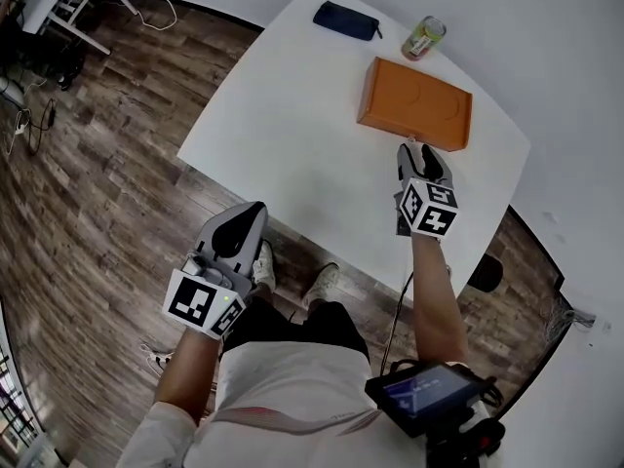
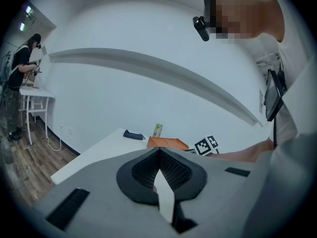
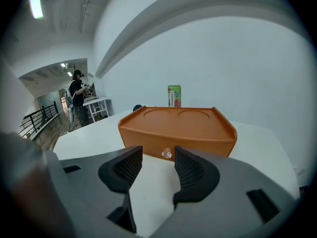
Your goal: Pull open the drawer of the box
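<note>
Standing apart, the jaws of the right gripper (image 3: 158,155) are framing one knob (image 3: 167,153) on one box (image 3: 178,125) — untouched, just ahead; the left gripper (image 2: 159,152) is holding its jaws together, empty.

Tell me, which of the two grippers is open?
The right gripper, by the orange box: its jaws stand apart, facing the box's little clear knob. The left gripper has its jaws pressed together.

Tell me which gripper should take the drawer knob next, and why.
Right. The right gripper has open jaws lined up on the clear knob of the orange box, just short of it. The left gripper is shut, off the table's edge, far from the box.
</note>
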{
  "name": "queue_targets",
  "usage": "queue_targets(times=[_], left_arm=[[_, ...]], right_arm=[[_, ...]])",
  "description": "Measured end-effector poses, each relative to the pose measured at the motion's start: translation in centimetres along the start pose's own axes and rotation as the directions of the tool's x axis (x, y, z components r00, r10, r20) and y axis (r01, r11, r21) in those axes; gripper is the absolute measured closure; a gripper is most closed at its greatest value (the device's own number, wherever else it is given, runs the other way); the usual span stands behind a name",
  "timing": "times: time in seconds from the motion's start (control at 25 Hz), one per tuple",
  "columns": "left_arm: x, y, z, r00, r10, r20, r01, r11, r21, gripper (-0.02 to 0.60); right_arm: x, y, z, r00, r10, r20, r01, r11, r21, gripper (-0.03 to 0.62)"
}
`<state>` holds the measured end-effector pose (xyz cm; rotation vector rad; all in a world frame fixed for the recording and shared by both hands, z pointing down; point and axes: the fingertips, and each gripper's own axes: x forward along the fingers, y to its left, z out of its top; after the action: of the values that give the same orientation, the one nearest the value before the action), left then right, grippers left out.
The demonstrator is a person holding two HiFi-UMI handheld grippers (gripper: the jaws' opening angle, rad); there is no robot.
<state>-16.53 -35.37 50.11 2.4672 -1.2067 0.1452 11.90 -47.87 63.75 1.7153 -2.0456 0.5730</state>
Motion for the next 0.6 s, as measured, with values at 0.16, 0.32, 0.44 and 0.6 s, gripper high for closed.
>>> queue_targets(times=[0.16,0.32,0.44,0.6], left_arm=[[0.2,1.0,-1.2,1.000,0.009,-0.018,-0.009,1.000,-0.007,0.573],[0.5,1.7,-1.9,0.999,0.014,-0.030,-0.014,1.000,-0.017,0.573],[0.3,2.0,-2.3,0.999,0.013,-0.040,-0.014,1.000,-0.024,0.573],[-0.1,2.4,-2.6,0.999,0.017,-0.048,-0.019,0.999,-0.032,0.573]], right_arm=[[2.2,-0.9,-1.4,0.998,-0.043,-0.047,0.043,0.999,-0.004,0.409],[3.6,-1.9,-2.6,0.992,-0.094,-0.087,0.095,0.995,0.007,0.410],[4.1,-1.8,-2.9,0.991,-0.096,-0.089,0.097,0.995,0.005,0.410],[4.1,-1.6,-2.6,0.990,-0.108,-0.088,0.110,0.994,0.009,0.410]])
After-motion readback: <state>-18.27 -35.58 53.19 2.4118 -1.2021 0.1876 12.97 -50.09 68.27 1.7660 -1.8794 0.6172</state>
